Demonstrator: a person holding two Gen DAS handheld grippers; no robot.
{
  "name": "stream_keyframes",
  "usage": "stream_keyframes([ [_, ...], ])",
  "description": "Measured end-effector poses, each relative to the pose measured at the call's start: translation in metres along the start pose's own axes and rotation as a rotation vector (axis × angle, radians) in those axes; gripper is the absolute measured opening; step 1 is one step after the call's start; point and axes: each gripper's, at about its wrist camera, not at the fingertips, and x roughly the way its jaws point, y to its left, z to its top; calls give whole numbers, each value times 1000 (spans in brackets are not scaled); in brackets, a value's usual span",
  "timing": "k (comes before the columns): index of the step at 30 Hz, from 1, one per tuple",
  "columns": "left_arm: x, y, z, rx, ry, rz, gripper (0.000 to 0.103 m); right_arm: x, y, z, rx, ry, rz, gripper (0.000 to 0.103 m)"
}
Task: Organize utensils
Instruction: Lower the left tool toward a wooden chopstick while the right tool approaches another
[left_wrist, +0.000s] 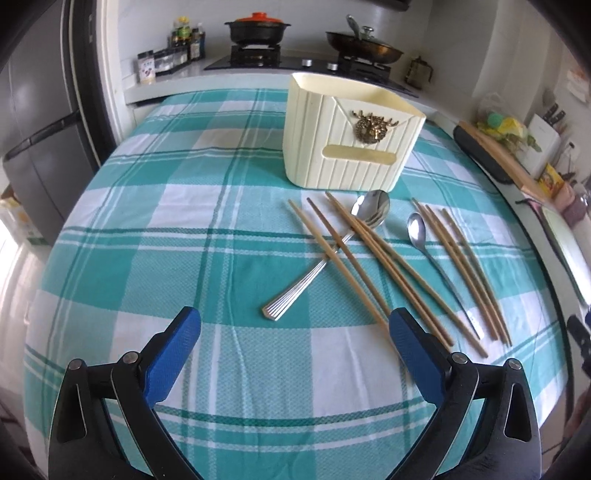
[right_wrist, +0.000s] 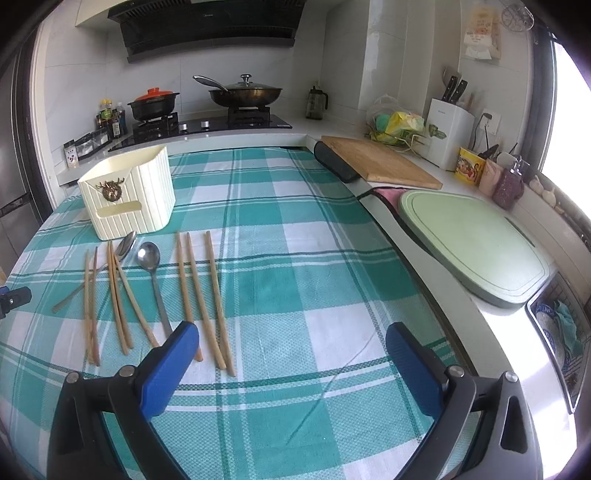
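utensils all lie loose on the checked desk (left_wrist: 147, 229) in front of the cream holder (left_wrist: 351, 136), so your sorting is not yet begun. count two spoons, the ridged-handle spoon (left_wrist: 325, 262) and the slim spoon (left_wrist: 436, 258), and eight chopsticks (left_wrist: 388, 273). your left claw (left_wrist: 293, 325) and right claw (right_wrist: 291, 339) hover spread wide, gripping nothing.

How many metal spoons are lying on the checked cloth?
2. The large spoon lies just before the cream holder, crossed by chopsticks. The small spoon lies to its right, between chopstick groups.
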Motion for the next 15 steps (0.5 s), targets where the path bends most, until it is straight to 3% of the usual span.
stream_keyframes([
  [8,43,-33,-1,-11,22,167,102,15,9,8,-50,-13,48,103],
  [15,62,-33,-4,-38,40,229,102,35,3,9,-65,21,57,103],
])
